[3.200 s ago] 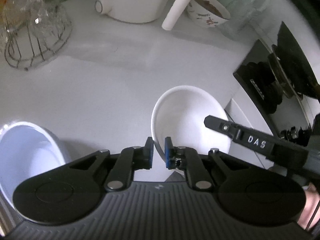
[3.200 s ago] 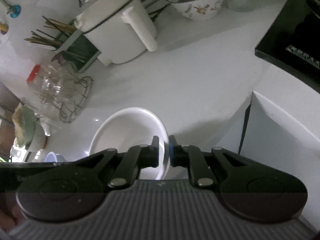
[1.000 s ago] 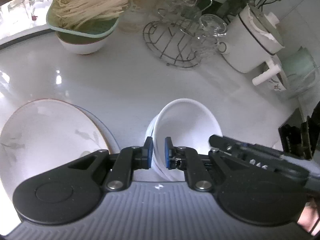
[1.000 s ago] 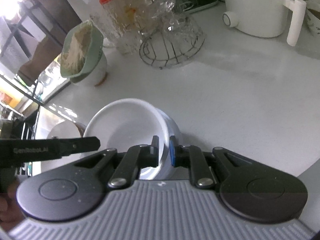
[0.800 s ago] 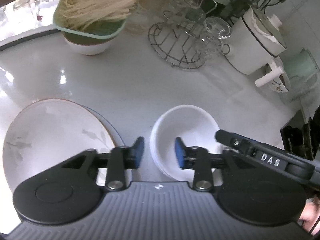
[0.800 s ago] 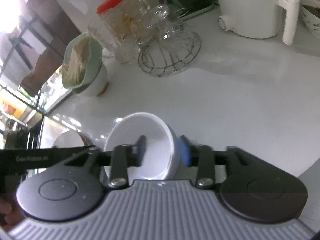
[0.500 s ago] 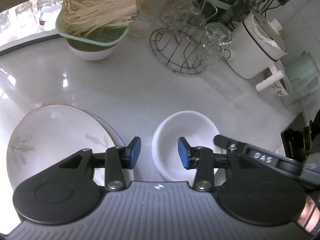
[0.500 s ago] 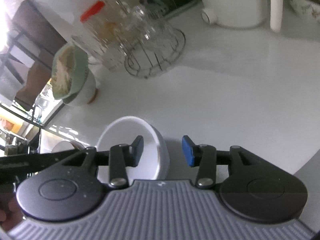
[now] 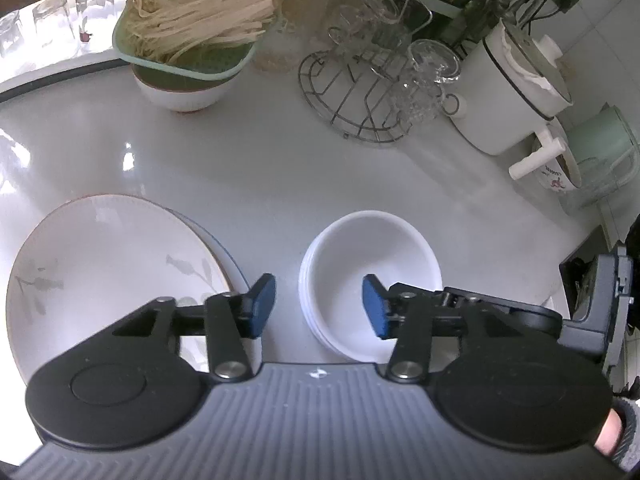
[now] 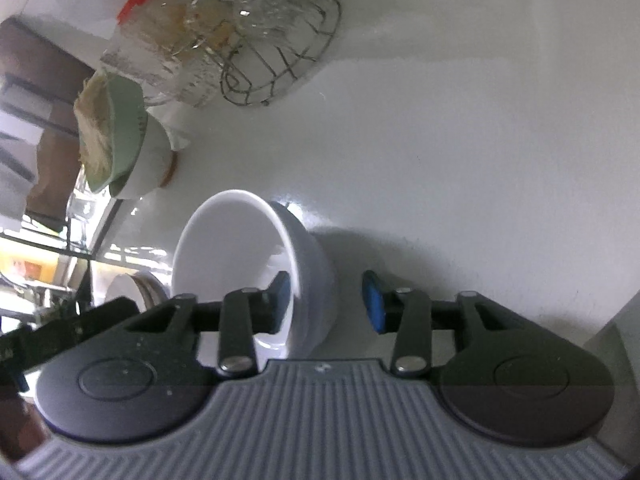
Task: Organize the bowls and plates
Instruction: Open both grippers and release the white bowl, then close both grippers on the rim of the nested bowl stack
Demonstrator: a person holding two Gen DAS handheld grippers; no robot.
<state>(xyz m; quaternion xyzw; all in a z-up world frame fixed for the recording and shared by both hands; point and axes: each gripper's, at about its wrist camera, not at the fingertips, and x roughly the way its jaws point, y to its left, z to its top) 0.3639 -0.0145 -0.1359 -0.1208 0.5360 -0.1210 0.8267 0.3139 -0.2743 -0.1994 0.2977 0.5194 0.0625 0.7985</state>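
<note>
No lettering, label, brand mark or number can be read in either view. The left wrist view shows only a painted flower sprig on a bowl [image 9: 558,178] at the far right of the counter [image 9: 280,184], and faint leaf motifs on the plate [image 9: 108,264]; neither bears words.

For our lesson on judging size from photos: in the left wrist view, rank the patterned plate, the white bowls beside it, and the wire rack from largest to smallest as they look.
1. Patterned plate, clearly the largest.
2. White bowls and wire rack: about alike. The rack stands farther from the camera, so I won't rank these two.
</note>
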